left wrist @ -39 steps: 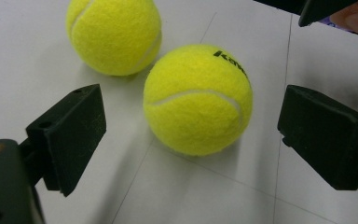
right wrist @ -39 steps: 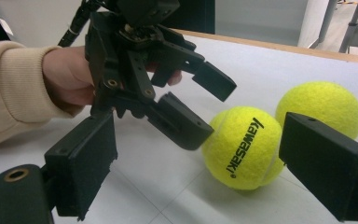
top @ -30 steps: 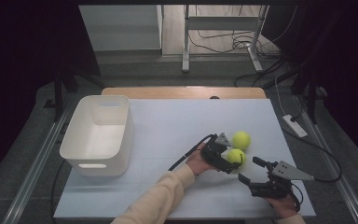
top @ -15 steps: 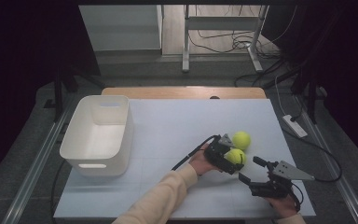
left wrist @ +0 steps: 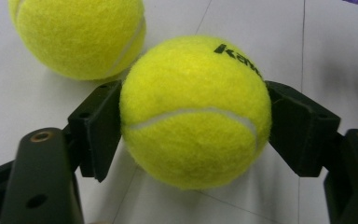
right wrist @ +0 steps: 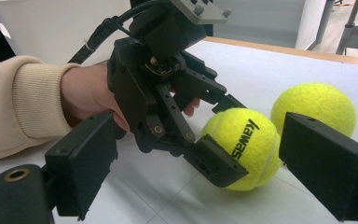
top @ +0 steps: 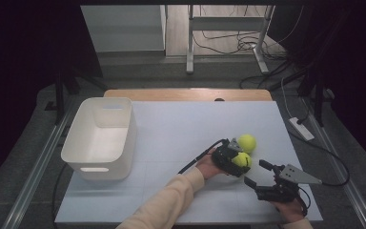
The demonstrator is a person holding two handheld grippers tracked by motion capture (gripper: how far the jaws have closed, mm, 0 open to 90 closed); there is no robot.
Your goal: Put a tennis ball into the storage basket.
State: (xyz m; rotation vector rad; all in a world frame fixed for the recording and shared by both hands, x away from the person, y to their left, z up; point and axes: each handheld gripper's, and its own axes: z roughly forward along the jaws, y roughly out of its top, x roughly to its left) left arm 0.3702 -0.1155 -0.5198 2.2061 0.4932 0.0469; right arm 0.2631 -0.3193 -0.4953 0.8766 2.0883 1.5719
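Two yellow tennis balls lie at the right of the white table (top: pixel 171 129). My left gripper (top: pixel 240 160) lies low on the table, and its jaws have just been closing on the nearer ball (left wrist: pixel 193 116). Both black pads (left wrist: pixel 100 126) press its sides, and the ball still touches the table. The second ball (left wrist: pixel 79 32) sits just beyond it, touching or nearly so (top: pixel 247 142). My right gripper (top: pixel 257 173) rests near the front right, open, with nothing between its jaws. It faces the left gripper (right wrist: pixel 233 135), the held ball (right wrist: pixel 247 140) and the other ball (right wrist: pixel 314 105).
A white plastic bin (top: pixel 124 143) stands at the table's left side and looks hollow inside. A black cable (top: pixel 198 157) trails from the left gripper across the table. A power strip (top: pixel 301 129) lies on the floor to the right.
The left gripper's jaws have drawn in around the nearer ball. Both hands and both balls stay where they were.
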